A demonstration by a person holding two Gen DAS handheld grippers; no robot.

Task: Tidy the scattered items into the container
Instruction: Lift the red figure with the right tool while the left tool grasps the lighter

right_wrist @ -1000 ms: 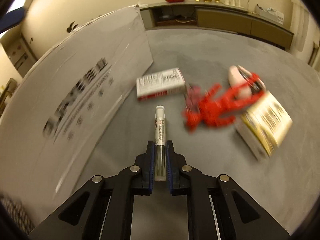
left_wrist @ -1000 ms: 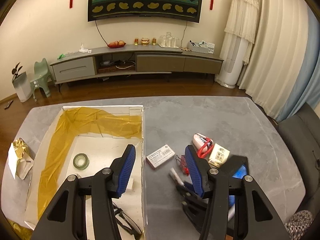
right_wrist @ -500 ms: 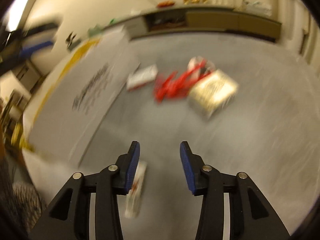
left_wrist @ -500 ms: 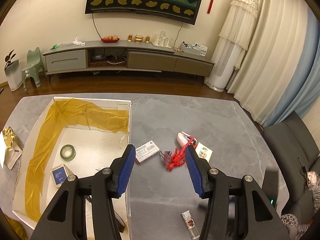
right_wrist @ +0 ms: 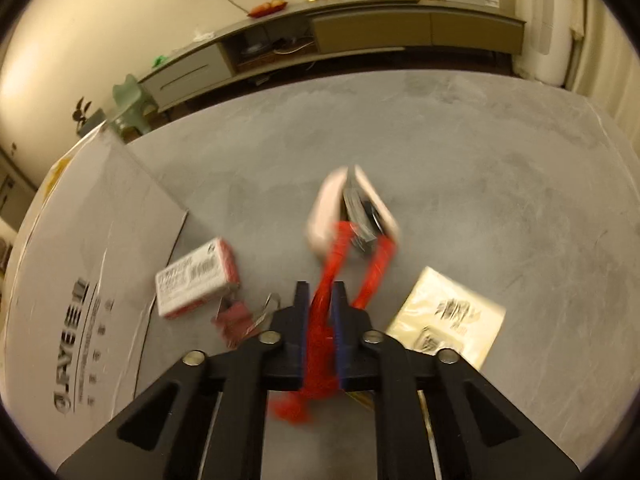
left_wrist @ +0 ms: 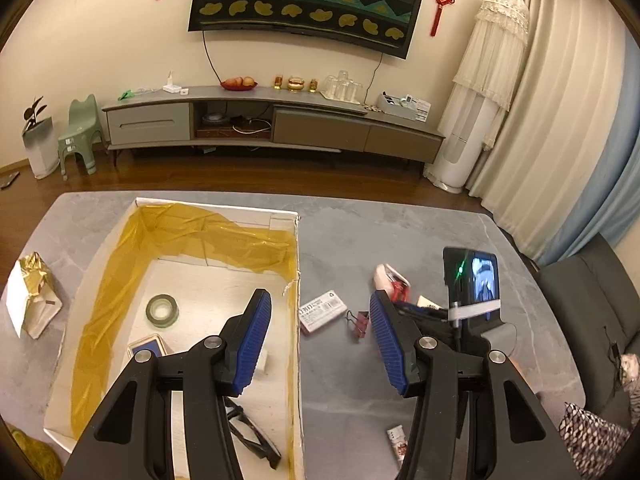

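My right gripper (right_wrist: 320, 294) is shut on a red cord (right_wrist: 320, 332) that runs to a pink-white case (right_wrist: 324, 208) on the grey table; this view is blurred. Around it lie a small red-and-white box (right_wrist: 196, 276), a red binder clip (right_wrist: 236, 316) and a pale yellow packet (right_wrist: 448, 316). My left gripper (left_wrist: 320, 340) hangs open and empty above the right wall of the white cardboard box (left_wrist: 298, 360) with yellow lining. Inside the box lie a tape roll (left_wrist: 162, 311), a blue-faced card box (left_wrist: 146, 350) and black glasses (left_wrist: 252, 436). A marker pen (left_wrist: 398, 440) lies on the table near the front.
A gold foil bag (left_wrist: 30, 300) sits left of the box. The black unit with a lit screen (left_wrist: 472, 288) on the right hand-held gripper stands beside the left fingers. A grey sofa (left_wrist: 592, 312) borders the table's right edge. A TV cabinet (left_wrist: 272, 120) stands far behind.
The right gripper let go of the marker pen, which now lies on the table, then moved to the red cord and shut on it. The left gripper stayed open and shifted slightly.
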